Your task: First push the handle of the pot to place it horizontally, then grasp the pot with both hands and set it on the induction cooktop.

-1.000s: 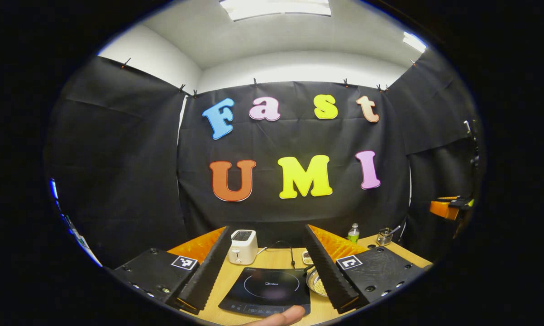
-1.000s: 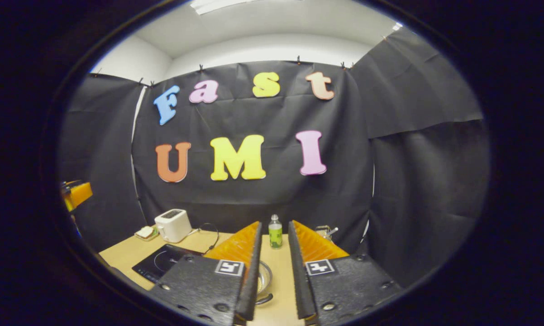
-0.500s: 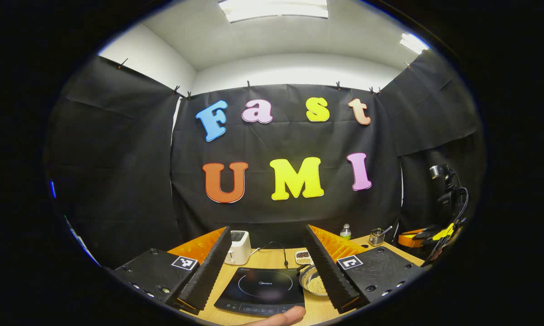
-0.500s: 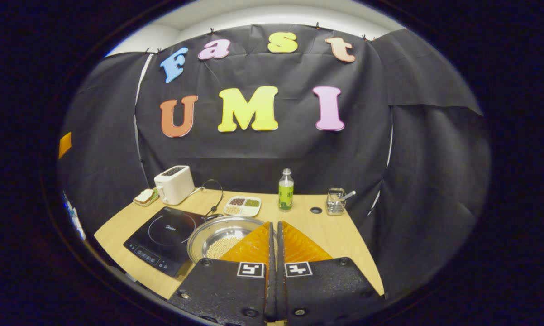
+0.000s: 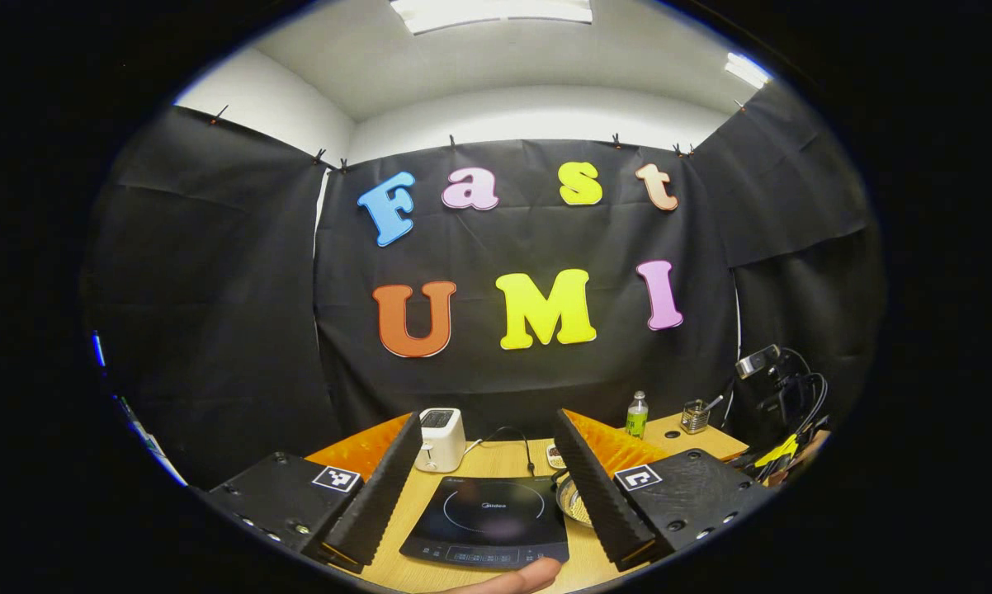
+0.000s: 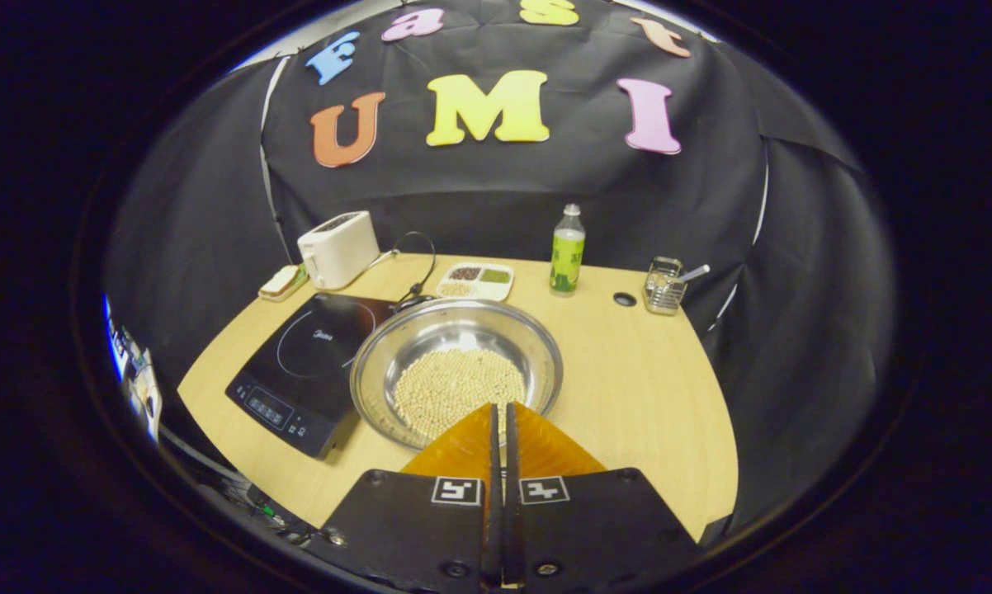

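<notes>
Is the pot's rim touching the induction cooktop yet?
Cannot tell: in the right gripper view the pot rim overlaps the induction cooktop edge, hiding any gap.

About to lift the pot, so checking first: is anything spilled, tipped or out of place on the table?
Nothing stands out. The beans sit inside the pot, which rests level beside the induction cooktop; the bottle and toaster stand upright.

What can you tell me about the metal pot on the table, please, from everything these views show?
The pot is a wide, shallow, round basin of shiny silver metal with a flared rim. A layer of small pale round beans covers its bottom. It sits upright on the wooden table, right beside the black induction cooktop, not on it. A dark handle shows at its far rim, toward the toaster. The right gripper is shut just above its near rim; contact cannot be told.
</notes>
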Demonstrator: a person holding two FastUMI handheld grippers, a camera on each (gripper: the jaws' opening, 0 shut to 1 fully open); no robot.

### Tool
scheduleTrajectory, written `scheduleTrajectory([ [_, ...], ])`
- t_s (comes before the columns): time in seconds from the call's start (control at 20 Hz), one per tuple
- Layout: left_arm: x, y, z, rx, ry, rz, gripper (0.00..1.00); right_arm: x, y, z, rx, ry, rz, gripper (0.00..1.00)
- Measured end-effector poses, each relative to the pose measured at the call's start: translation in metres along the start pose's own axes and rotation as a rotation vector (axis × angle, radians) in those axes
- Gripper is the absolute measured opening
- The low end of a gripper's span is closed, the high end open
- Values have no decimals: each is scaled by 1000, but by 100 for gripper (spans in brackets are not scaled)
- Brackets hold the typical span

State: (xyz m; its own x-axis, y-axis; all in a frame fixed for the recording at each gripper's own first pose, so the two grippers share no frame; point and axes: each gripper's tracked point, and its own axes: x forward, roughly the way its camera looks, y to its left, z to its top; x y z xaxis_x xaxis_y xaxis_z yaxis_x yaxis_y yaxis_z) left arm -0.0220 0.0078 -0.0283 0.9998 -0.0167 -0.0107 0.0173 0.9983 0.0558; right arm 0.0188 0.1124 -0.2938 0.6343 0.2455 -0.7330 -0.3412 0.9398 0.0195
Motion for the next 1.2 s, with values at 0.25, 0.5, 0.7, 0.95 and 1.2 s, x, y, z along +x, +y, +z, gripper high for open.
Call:
scheduleTrajectory([
  [0.25,-3,-4,-6,18,0,-19,95,22,9,-37,-3,118,33,4],
  [0.5,-1,-3,-9,15,9,-5,96,37,23,-64,38,201,85,4],
  [0.7,2,3,-1,20,-27,44,96,47,26,-77,18,235,109,4],
  [0.95,22,1,-5,-16,-42,68,96,63,19,-84,84,231,121,1],
  [1.2,60,0,-11,-55,-26,68,96,72,5,-79,107,209,120,4],
])
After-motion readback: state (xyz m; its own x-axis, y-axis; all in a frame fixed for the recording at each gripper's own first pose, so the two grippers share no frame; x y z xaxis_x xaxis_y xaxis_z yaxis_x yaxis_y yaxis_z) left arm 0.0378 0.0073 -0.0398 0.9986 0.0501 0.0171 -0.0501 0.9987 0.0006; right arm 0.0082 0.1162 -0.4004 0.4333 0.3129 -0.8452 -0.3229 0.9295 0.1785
